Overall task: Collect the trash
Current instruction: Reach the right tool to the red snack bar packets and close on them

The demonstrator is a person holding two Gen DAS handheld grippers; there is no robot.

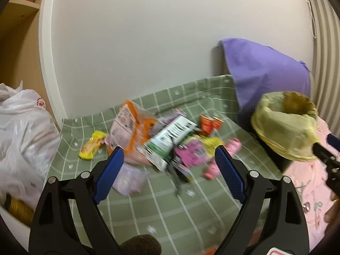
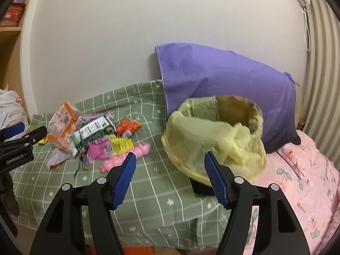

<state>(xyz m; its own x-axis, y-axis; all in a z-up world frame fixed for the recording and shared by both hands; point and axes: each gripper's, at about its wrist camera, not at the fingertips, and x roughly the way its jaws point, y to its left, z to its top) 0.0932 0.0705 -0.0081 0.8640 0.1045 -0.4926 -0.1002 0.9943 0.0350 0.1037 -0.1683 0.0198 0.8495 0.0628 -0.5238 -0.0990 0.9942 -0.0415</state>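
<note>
Both tongs were spread, empty. Left gripper (image 1: 169, 159) faced the heap of coloured snack wrappers (image 1: 161, 140); right gripper (image 2: 170, 170) faced the yellow-lined bin (image 2: 212, 136). Judged: pick-up stage; next, pinch one wrapper.

The purple pillow (image 2: 223, 80) carries pale lettering near its right end; only "every" is partly legible. Print and barcodes on the snack wrappers (image 2: 95, 133) are blurred and unreadable.
</note>
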